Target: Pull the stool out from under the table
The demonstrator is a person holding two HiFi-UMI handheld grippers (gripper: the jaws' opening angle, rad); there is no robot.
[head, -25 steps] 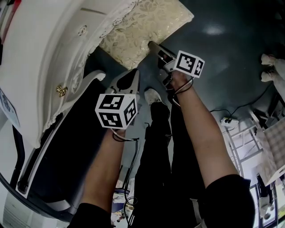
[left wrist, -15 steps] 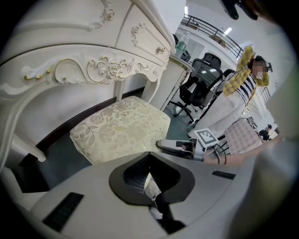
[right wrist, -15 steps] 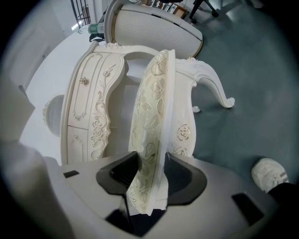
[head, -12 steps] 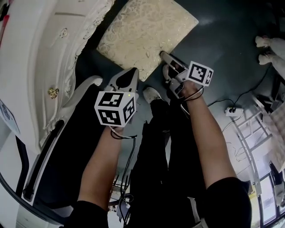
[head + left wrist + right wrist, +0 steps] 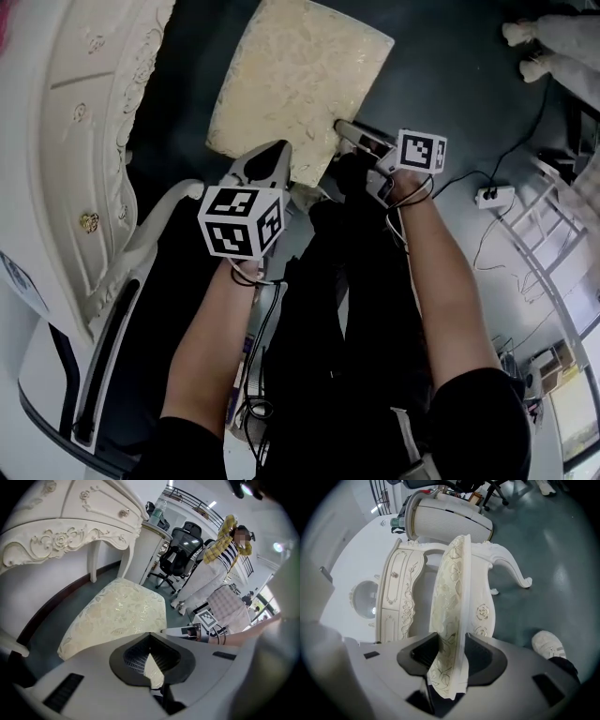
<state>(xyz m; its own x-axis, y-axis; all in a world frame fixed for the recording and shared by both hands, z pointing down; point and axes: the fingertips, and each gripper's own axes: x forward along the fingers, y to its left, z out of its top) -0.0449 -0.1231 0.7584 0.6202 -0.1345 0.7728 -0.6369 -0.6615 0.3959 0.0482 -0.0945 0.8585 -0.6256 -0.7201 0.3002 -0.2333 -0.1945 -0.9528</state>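
Clamping the right gripper (image 5: 449, 663) on the side edge of the cream floral-cushioned square stool (image 5: 300, 75), and pinching the left gripper (image 5: 151, 660) narrowly on its near edge. Standing out on the dark floor (image 5: 450, 84), beside the white carved dressing table (image 5: 84, 112) and its curved white leg (image 5: 167, 214), black-trousered legs (image 5: 328, 309) right behind, a white power strip (image 5: 495, 196) well apart.

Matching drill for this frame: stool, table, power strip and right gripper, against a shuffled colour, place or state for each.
Things:
1. stool
2. table
3. power strip
4. right gripper

Descriptions:
A. white, with carved trim
B. low down at the right of the head view, cable attached
C. jaws shut on the seat's edge
D. cream patterned cushion top

Pairs: 1-D, 2-A, 3-B, 4-C
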